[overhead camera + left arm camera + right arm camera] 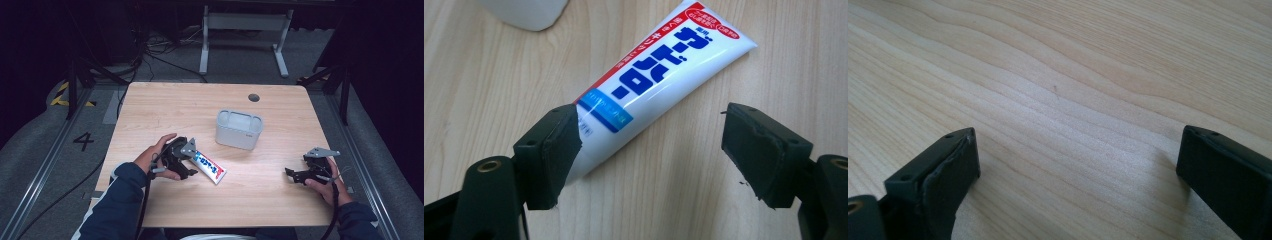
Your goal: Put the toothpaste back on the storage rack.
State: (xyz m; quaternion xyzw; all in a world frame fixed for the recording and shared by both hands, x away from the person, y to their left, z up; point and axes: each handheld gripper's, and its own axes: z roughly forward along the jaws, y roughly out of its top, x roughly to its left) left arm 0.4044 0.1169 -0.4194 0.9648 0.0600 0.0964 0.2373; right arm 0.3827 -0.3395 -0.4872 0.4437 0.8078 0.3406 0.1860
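Toothpaste tube [659,80] lies flat on the worktop [165,107], just in front of the grey bin [239,129]. Left tool [649,155] stands over the tube's lower end with jaws apart; one jaw overlaps the tube, the other stands clear on bare wood, so nothing is gripped. Right tool [1075,175] is open and idle, well apart. Risk, as judged: closing from this offset could pinch only the rounded edge, letting the slick tube slip or swivel away.
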